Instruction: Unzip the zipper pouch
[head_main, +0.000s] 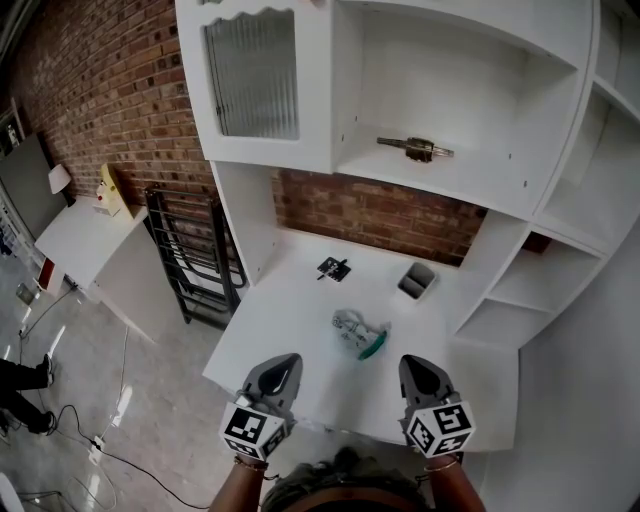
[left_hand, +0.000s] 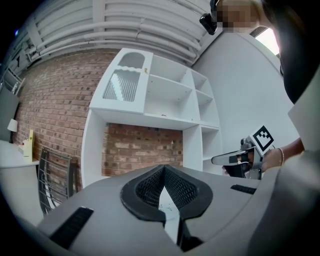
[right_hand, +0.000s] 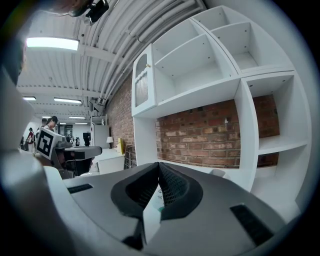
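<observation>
- The left tongs (head_main: 285, 361) and the right tongs (head_main: 415, 362) hang over the near edge of the white surface (head_main: 290, 335). They are well short of the grey tub (head_main: 416, 280), one on either side of the line from me to it. Both are closed tip to tip with nothing in them, and each one's own view shows only bare white between its pads.
- The zipper pouch (head_main: 358, 333) lies flat on the surface on the near side of the grey tub, a little to its left. It is closer to the tub than to the tongs and touches neither pair.
- It looks like clear, crinkled film with a teal band along its nearer right end, so I judge it light, limp and slippery. On that smooth top it would likely slide or bunch up sooner than resist a pull.
- I cannot pick out the zip pull from here. My guess is that the teal band carries the zip.
- To handle it, I would pinch the pouch body at the end of the zip with one pair to anchor it. The other pair would take the small pull tab and draw it along the band, low and straight, so the film does not lift or twist.
- A small black piece (head_main: 333, 267) sits left of the grey tub, at about the same depth.
- A metal piece (head_main: 415, 149) rests on the shelf above the tub.
</observation>
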